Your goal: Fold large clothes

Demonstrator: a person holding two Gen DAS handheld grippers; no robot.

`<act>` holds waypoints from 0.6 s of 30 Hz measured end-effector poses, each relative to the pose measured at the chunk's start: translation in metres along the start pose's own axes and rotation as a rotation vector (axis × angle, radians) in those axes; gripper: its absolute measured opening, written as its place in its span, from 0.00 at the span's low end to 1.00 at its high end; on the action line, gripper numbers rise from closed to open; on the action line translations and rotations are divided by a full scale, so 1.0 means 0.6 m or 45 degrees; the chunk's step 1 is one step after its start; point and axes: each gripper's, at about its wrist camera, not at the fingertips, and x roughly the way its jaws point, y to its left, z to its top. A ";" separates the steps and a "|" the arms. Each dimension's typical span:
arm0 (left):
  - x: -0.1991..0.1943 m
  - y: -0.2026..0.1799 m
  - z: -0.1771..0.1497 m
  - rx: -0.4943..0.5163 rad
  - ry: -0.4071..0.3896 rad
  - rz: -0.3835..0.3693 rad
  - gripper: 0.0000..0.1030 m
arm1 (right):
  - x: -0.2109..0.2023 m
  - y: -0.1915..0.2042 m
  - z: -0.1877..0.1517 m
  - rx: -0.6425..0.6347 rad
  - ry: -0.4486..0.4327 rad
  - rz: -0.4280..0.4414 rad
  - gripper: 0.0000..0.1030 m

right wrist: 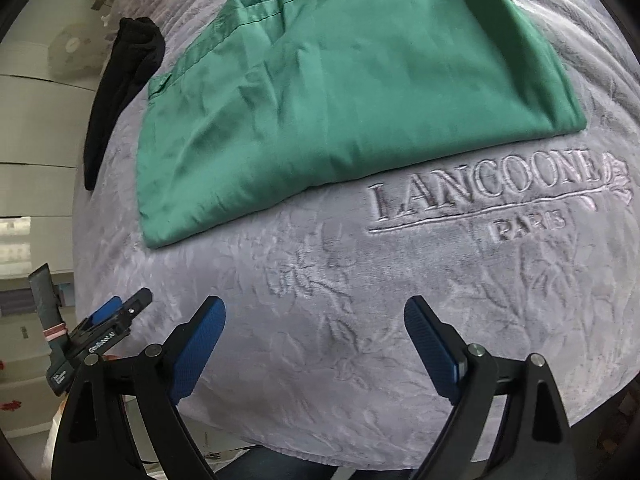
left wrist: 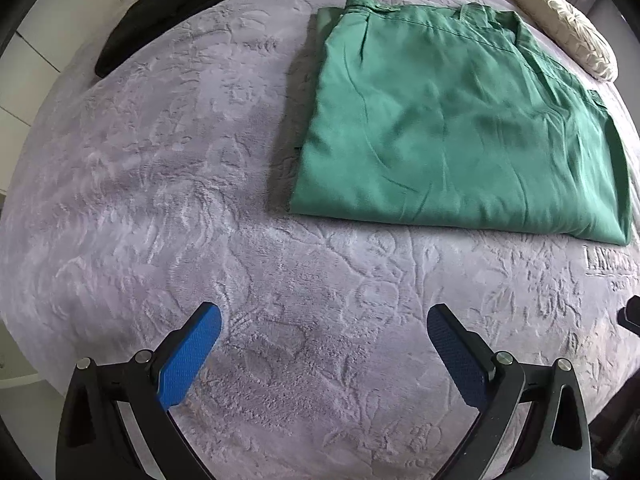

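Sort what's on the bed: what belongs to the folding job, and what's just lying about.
Job:
- green garment, folded flat on the blanket
- left gripper, open and empty
- right gripper, open and empty

Lying about:
- black garment at the bed's edge
- cream cushion
- grey embossed blanket underneath

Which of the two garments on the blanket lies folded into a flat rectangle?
The green garment, lying flat near the embossed lettering. The black garment lies bunched in a long strip at the blanket's far edge.

A home bedroom: bed under plush embossed blanket (left wrist: 160, 160), pillow (left wrist: 568, 32) beside.
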 end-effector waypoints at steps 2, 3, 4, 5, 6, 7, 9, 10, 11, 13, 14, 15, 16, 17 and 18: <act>0.002 0.003 0.001 0.004 0.000 -0.018 1.00 | 0.006 0.003 -0.005 0.013 0.000 0.041 0.90; 0.003 0.005 0.002 0.006 0.001 -0.026 1.00 | 0.009 0.004 -0.007 0.021 0.005 0.057 0.90; 0.004 0.005 0.003 0.006 0.002 -0.027 1.00 | 0.013 0.005 -0.009 0.033 0.014 0.071 0.90; 0.005 0.007 0.004 0.009 0.002 -0.027 1.00 | 0.016 0.006 -0.010 0.042 0.024 0.082 0.90; 0.007 0.008 0.006 0.011 0.002 -0.031 1.00 | 0.021 0.008 -0.012 0.049 0.036 0.088 0.90; 0.009 0.010 0.008 0.011 0.002 -0.034 1.00 | 0.023 0.010 -0.014 0.051 0.042 0.087 0.90; 0.014 0.017 0.013 0.009 0.003 -0.040 1.00 | 0.031 0.015 -0.017 0.044 0.079 0.081 0.90; 0.017 0.021 0.016 0.008 0.004 -0.042 1.00 | 0.036 0.017 -0.019 0.049 0.104 0.077 0.90; 0.021 0.025 0.020 0.006 0.005 -0.044 1.00 | 0.040 0.016 -0.019 0.058 0.117 0.072 0.90; 0.027 0.033 0.025 0.002 0.004 -0.048 1.00 | 0.049 0.013 -0.021 0.083 0.140 0.064 0.90; 0.030 0.036 0.029 0.002 0.004 -0.050 1.00 | 0.053 0.012 -0.022 0.093 0.146 0.061 0.90; 0.033 0.038 0.033 0.001 0.005 -0.050 1.00 | 0.057 0.011 -0.024 0.104 0.152 0.061 0.90; 0.037 0.041 0.036 0.001 0.007 -0.051 1.00 | 0.062 0.009 -0.026 0.118 0.159 0.066 0.90; 0.040 0.045 0.039 0.001 0.007 -0.053 1.00 | 0.065 0.009 -0.027 0.125 0.165 0.069 0.90; 0.042 0.047 0.040 0.002 0.007 -0.053 1.00 | 0.069 0.009 -0.028 0.131 0.172 0.070 0.90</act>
